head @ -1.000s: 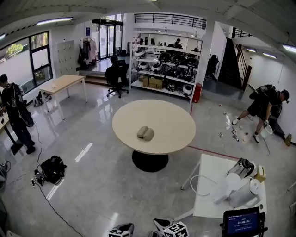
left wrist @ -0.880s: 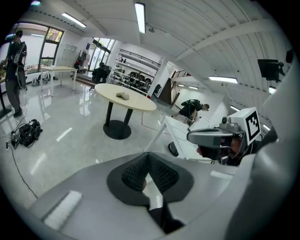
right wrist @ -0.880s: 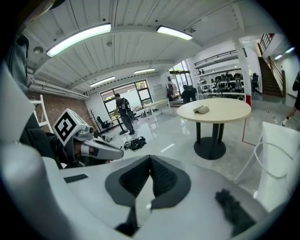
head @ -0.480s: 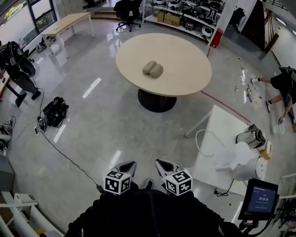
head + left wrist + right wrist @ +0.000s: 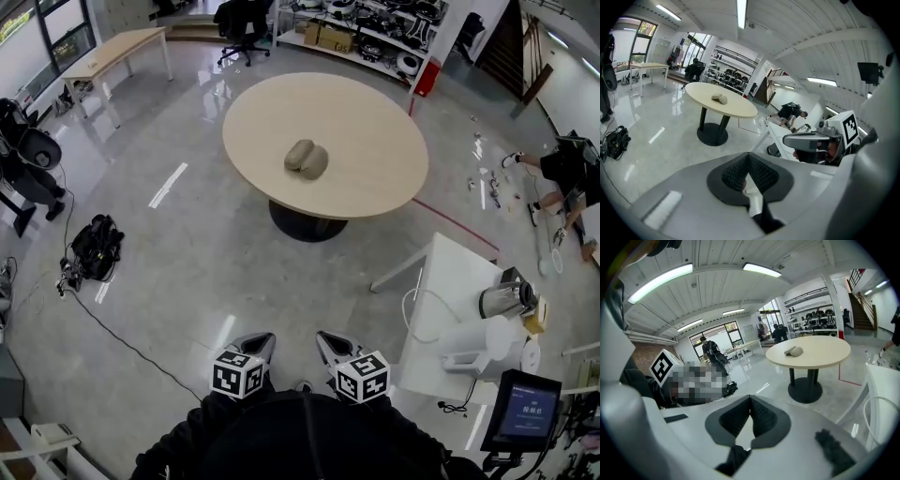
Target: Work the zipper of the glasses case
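The glasses case point(image 5: 307, 158), a grey-beige rounded pouch, lies near the middle of the round beige table point(image 5: 375, 178). It also shows small and far off in the left gripper view point(image 5: 719, 98) and the right gripper view point(image 5: 793, 351). My left gripper point(image 5: 255, 343) and right gripper point(image 5: 330, 341) are held low, close to my body, well short of the table. Both are shut with nothing between their jaws. The tips meet in each gripper view, left point(image 5: 748, 154) and right point(image 5: 750, 397).
A white table point(image 5: 450, 300) with a kettle and appliances stands at the right, a tablet point(image 5: 521, 410) near it. A black bag and cables point(image 5: 89, 251) lie on the floor at left. A person point(image 5: 562, 173) crouches at far right; shelves and a desk line the back.
The view has tipped downward and I have walked closer to the round table. Both grippers, shut throughout, came further into view at the bottom.
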The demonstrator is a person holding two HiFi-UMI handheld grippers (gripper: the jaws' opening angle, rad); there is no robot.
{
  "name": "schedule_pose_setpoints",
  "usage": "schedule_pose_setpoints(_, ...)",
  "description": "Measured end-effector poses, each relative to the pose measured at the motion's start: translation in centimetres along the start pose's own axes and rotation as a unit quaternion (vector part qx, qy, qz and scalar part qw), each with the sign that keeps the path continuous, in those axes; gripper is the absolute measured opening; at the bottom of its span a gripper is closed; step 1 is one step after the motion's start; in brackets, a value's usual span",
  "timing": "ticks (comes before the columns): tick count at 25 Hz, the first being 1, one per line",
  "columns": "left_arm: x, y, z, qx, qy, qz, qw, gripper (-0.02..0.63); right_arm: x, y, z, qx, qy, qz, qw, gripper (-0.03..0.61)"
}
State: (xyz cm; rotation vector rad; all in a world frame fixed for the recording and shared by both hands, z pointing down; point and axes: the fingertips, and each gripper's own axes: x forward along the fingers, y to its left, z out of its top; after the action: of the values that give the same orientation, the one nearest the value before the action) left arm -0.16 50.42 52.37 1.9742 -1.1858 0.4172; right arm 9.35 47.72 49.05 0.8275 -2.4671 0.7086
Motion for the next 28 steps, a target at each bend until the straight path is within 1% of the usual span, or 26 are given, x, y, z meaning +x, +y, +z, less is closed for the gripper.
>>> schedule_pose_setpoints(3, 0.3, 2.7, 3.0, 0.014, 0.003, -0.018, 0.9997, 0.005, 2.4, -0.2, 2.7, 0.001, -0.004, -0.023, 1.0, 0.003)
schedule_pose_setpoints(7, 0.8, 6.0, 5.6, 0.021, 0.008, -0.039, 0.999, 0.006, 5.5, -0.3, 5.4, 0.009, -0.002, -0.042, 0.999, 0.003)
schedule_pose_setpoints(13, 2.7, 10.1, 7.3, 0.018, 0.024, -0.058, 0.9979, 0.006, 8.2, -1.8, 6.8, 0.029, 0.004, -0.075, 0.997, 0.003)
schedule_pose_setpoints(18, 3.6, 11.6, 8.3, 0.02, 0.05, -0.07, 0.9961, 0.006, 8.8, -2.2, 7.6, 0.043, 0.018, -0.091, 0.995, 0.003)
schedule_pose_setpoints(21, 5.3, 11.3, 8.2, 0.024, 0.064, -0.077, 0.9947, 0.005, 9.1, -3.6, 7.0, 0.061, 0.021, -0.094, 0.993, 0.003)
schedule_pose_setpoints(24, 7.7, 10.8, 8.9, 0.034, 0.075, -0.077, 0.9936, 0.006, 10.1, -6.0, 7.0, 0.077, 0.017, -0.087, 0.993, 0.003)
schedule_pose_setpoints(26, 9.1, 11.0, 10.2, 0.04, 0.076, -0.069, 0.9939, 0.006, 11.3, -8.0, 8.2, 0.078, 0.011, -0.076, 0.994, 0.003)
schedule_pose_setpoints(28, 10.2, 11.6, 12.3, 0.041, 0.071, -0.052, 0.9953, 0.006, 12.6, -10.0, 10.2, 0.077, 0.003, -0.061, 0.995, 0.003)
